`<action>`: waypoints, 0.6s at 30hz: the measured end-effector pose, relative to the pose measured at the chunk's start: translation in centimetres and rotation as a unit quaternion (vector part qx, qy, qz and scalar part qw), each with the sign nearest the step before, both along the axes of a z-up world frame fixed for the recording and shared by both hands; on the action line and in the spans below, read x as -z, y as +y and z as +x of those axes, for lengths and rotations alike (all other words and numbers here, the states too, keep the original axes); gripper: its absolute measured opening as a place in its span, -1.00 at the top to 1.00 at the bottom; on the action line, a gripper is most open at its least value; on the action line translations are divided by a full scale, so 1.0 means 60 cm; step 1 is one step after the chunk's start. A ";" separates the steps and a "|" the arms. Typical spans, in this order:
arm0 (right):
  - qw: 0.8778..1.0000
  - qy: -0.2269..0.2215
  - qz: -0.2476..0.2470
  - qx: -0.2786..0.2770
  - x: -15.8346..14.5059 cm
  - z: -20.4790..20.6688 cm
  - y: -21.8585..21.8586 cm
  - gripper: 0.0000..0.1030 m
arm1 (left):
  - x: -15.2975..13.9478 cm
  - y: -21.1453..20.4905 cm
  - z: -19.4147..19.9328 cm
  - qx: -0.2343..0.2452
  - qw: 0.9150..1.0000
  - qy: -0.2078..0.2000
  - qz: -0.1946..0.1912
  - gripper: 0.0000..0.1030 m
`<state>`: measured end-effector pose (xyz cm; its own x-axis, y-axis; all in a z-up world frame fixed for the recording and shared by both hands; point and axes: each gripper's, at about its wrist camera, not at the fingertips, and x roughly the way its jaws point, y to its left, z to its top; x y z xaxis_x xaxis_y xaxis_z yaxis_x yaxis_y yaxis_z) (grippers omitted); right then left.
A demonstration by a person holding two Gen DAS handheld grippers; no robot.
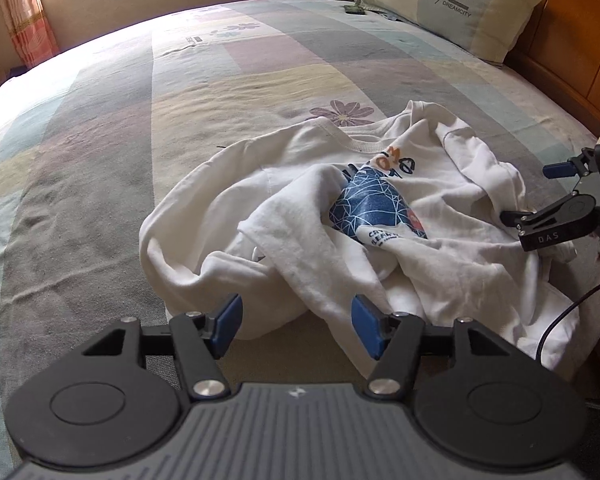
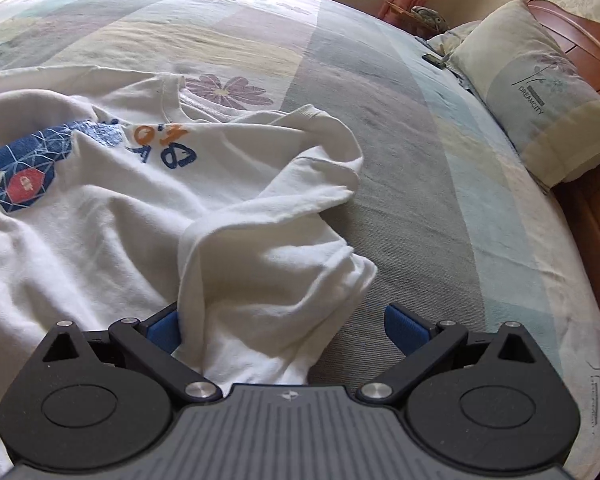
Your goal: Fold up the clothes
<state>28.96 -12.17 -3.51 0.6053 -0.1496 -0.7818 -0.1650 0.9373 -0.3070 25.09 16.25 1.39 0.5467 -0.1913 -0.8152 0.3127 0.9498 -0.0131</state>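
White sweatshirt [image 1: 300, 184] with a blue geometric print [image 1: 374, 208] and orange lettering, lying front-up but crumpled on the bed [image 1: 100, 160], near the edge closest to the person. The neckline [image 1: 360, 145] points toward the far side of the bed. One sleeve [image 1: 300, 220] is thrown across the chest and partly covers the print; the other sleeve [image 2: 268, 240] is bunched beside the body on the opposite side. In this state the garment cannot be folded: both sleeves probably have to be drawn outward and the body flattened first.

Left tongs [image 1: 296, 320], seen in the left wrist view, stand wide, with nothing pressed between the blue pads [image 1: 228, 320]; the crossed sleeve's end lies in the gap and a little beyond it. The placement suggests either a release of this cloth or an approach to take it.

Right tongs [image 2: 282, 328], in the right wrist view, also stand wide. The bunched sleeve runs down between the pads, touching or nearly touching the left one, while the right pad is clear of the cloth, so nothing is gripped. They appear at the right edge of the left wrist view as well [image 1: 540, 192], over the cloth.

A patchwork pastel cover with flower motifs offers a broad, flat working surface. A pillow [image 1: 460, 4] rests against the wooden headboard [image 1: 572, 40], well apart from the garment.
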 end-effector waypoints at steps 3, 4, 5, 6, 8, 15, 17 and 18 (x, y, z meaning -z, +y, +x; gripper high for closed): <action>0.998 -0.021 -0.045 0.030 -0.003 -0.004 -0.036 -1.00 | 0.001 -0.005 -0.001 -0.007 1.000 0.001 -0.020 -0.20; 0.997 -0.029 -0.059 0.043 -0.005 -0.004 -0.050 -1.00 | 0.000 -0.009 0.000 -0.008 1.000 0.000 -0.025 -0.20; 0.996 -0.032 -0.058 0.055 -0.009 -0.003 -0.062 -1.00 | 0.000 -0.013 0.001 -0.008 1.000 -0.001 -0.028 -0.20; 0.996 -0.035 -0.057 0.067 -0.014 -0.001 -0.074 -1.00 | -0.001 -0.021 0.003 -0.004 1.000 -0.002 -0.029 -0.20; 0.996 -0.036 -0.034 0.079 -0.022 0.002 -0.092 -1.00 | -0.001 -0.035 0.005 0.004 1.000 -0.003 -0.031 -0.20; 0.999 0.019 -0.003 0.037 0.020 0.007 -0.071 -1.00 | -0.007 -0.068 0.009 0.008 1.000 -0.007 -0.028 -0.24; 0.999 0.013 -0.006 0.044 0.020 0.006 -0.088 -1.00 | -0.010 -0.072 0.009 0.004 1.000 -0.008 -0.029 -0.24; 0.998 0.008 -0.016 0.056 0.016 0.009 -0.099 -1.00 | -0.012 -0.073 0.008 0.002 1.000 -0.009 -0.029 -0.24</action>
